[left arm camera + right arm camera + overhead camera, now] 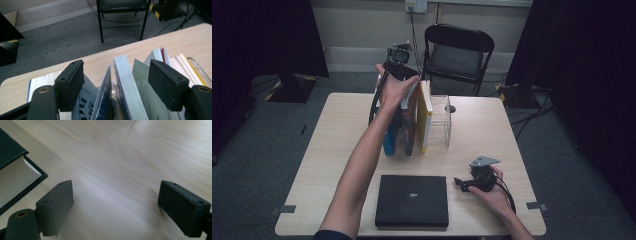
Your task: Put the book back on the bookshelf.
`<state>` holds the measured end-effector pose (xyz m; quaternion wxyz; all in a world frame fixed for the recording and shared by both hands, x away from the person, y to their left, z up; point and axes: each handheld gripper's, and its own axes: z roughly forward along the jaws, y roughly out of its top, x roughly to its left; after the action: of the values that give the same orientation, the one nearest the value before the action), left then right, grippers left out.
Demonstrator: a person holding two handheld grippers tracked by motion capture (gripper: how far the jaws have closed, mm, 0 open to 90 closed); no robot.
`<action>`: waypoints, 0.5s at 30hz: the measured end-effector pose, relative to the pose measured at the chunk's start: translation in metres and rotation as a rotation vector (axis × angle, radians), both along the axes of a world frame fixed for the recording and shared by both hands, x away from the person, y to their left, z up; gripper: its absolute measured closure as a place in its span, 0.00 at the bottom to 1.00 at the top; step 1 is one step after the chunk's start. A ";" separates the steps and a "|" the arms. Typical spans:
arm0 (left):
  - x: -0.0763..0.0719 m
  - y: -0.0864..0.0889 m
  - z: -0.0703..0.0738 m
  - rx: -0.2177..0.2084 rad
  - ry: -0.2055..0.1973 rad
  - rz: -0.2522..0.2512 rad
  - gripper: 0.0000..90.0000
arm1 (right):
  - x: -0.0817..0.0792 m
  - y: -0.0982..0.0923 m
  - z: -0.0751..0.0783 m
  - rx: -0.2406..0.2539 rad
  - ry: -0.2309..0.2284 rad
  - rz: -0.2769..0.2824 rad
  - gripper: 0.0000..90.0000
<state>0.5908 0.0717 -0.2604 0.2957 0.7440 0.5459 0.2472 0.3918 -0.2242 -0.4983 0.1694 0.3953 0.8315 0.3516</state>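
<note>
Pale wood table [482,130] carries a row of upright books [408,125] near its far middle, leaning against a clear stand [441,120] on their right. The left gripper [116,83] is raised over the far end of that row, jaws apart and straddling the top edges of several books — the pads press on none of them that I can see. In the left gripper view the pages fan loosely between the jaws, one blue-edged book [126,85] standing in the middle. The right gripper [462,183] rests low on the table at the near right, jaws wide with bare wood between them, just beside a black book [412,200] lying flat at the near edge. A black chair [457,55] stands beyond the table.
</note>
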 end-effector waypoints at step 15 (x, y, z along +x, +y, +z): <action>-0.044 0.017 0.016 -0.095 -0.044 -0.117 0.32 | 0.000 0.001 0.000 -0.001 0.003 -0.008 0.14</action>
<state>0.5468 0.0883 -0.2441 0.3568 0.7541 0.5059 0.2196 0.3918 -0.2229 -0.4981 0.1698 0.3991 0.8303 0.3501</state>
